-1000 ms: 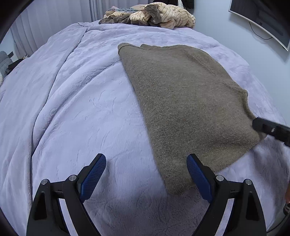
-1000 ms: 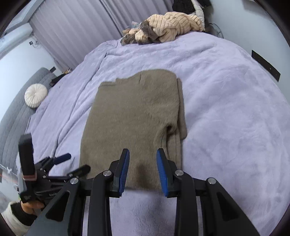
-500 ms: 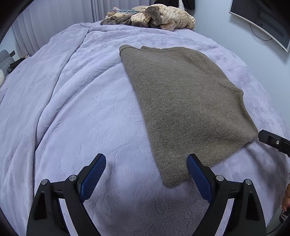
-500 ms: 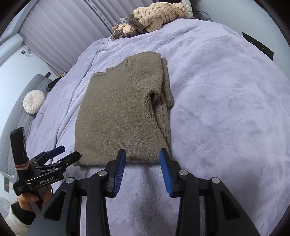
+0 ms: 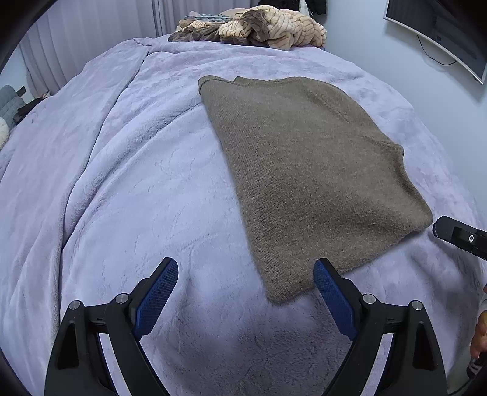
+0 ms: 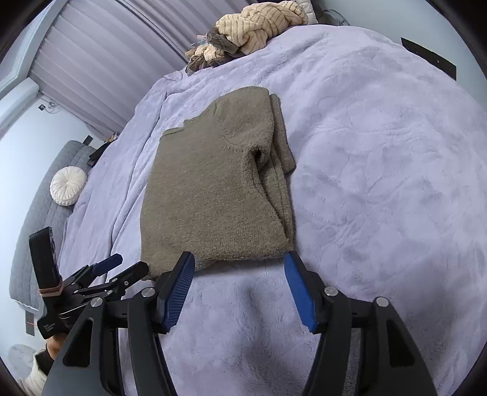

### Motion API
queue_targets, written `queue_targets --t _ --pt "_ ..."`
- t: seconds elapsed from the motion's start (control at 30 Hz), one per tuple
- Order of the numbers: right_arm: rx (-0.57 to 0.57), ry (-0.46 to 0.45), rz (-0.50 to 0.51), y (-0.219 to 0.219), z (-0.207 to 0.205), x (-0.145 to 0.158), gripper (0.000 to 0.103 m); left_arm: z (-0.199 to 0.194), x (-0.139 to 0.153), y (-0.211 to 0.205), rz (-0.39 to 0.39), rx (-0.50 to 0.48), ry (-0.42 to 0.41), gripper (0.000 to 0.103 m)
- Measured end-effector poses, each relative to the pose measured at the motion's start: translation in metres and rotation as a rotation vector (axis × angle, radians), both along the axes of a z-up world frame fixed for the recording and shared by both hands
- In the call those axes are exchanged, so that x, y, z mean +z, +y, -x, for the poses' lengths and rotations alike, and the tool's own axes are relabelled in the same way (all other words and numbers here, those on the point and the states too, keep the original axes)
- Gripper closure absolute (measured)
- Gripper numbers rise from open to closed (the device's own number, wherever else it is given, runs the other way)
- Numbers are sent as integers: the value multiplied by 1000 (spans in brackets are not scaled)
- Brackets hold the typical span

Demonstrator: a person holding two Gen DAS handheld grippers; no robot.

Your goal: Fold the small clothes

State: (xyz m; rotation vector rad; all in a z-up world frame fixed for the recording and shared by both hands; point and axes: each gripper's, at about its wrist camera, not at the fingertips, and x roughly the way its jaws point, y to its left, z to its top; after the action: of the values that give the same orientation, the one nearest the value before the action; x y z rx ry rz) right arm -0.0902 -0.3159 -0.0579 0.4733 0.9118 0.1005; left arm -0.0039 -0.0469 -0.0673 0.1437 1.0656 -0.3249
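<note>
An olive-brown knitted sweater (image 5: 307,173) lies folded flat on the lilac blanket (image 5: 127,195), its sleeves tucked along its right side (image 6: 213,195). My left gripper (image 5: 246,294) stands open just short of the sweater's near left corner, nothing between its blue pads. My right gripper (image 6: 239,288) hovers at the sweater's near hem, its jaws opening, with only blanket between them. The left gripper (image 6: 117,268) also shows at the lower left of the right wrist view, and one black tip of the right one (image 5: 456,236) at the right edge of the left wrist view.
A heap of cream striped and brown clothes (image 5: 258,29) sits at the far end of the bed. A grey couch with a round white cushion (image 6: 68,185) stands to the left. A screen (image 5: 441,27) hangs on the right wall.
The right gripper's jaws have spread apart and pulled back from over the sweater's hem to just before it. The left gripper stays open and nearly still.
</note>
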Motion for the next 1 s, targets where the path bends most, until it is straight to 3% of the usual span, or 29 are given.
queue_targets --t 0.2,0.23,0.27,0.47,0.77,1.0 --pt "-4 3 -7 -1 0 -1 27 -1 -2 -2 -5 -4 11 11" --pt "-4 6 -8 -1 0 -2 27 0 -3 -3 -8 -6 10 9" --pt "-5 9 -9 -1 0 -3 27 -1 -3 -3 -15 -7 10 0" --pt "-12 16 -11 -1 -2 -6 22 0 -5 -6 -32 -28 0 0" --pt "-31 16 -36 -12 -10 -5 22 -15 -20 10 78 16 112 0" --pt "-48 5 -87 -31 -30 2 22 -34 -2 9 111 42 73 0"
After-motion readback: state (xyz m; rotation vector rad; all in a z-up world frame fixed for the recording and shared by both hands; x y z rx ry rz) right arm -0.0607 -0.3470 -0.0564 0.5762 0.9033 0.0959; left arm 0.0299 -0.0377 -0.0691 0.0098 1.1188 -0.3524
